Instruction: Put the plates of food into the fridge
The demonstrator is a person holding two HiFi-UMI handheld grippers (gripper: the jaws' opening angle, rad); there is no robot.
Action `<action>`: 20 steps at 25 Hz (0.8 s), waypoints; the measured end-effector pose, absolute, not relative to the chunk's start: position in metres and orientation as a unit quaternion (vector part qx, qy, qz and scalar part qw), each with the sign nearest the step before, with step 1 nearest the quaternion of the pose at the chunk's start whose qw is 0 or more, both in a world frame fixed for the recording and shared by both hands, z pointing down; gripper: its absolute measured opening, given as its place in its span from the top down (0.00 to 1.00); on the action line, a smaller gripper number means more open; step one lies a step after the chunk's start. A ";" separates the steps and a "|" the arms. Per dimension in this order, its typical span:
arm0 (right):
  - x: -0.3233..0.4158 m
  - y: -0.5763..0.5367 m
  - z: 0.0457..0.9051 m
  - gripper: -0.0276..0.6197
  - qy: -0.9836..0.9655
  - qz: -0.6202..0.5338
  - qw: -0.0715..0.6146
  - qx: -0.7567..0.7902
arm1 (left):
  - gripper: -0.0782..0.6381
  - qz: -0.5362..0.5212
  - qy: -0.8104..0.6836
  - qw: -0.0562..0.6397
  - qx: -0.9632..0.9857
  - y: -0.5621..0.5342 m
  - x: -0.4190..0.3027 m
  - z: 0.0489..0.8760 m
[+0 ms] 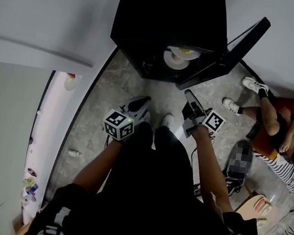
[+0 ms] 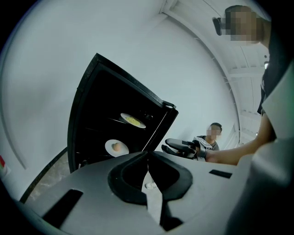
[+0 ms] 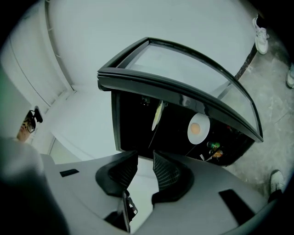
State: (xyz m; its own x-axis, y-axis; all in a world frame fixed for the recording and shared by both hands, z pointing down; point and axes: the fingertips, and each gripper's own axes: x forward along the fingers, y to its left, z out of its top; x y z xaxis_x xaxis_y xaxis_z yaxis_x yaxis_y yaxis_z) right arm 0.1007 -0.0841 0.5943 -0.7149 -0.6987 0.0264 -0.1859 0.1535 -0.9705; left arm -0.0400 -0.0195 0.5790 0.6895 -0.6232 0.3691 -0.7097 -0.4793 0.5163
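bystander [image 1: 282, 159]: seated at right | shoes [image 1: 253, 84]: white, on grey floor [image 1: 111, 97] | white ledge [image 1: 50, 126]: small clutter [image 1: 30, 184]

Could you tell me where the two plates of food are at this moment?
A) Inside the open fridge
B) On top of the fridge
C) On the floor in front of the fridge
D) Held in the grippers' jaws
A: the plate with yellow food and, below it, the plate with a round orange item both sit inside the black fridge, whose door stands open.

Two plates [image 1: 184, 52] [image 1: 176, 61], one fridge [image 1: 170, 12]
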 end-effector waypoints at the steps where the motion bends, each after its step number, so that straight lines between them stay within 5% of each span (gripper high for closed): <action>1: 0.101 -0.081 0.589 0.77 0.727 -0.574 0.224 -0.304 | 0.86 0.061 -0.388 0.334 0.857 -0.019 -0.039 0.576; 20: 0.097 -0.021 0.529 0.91 0.805 -0.482 0.142 -0.314 | 0.86 0.051 -0.396 0.317 0.860 -0.008 -0.048 0.554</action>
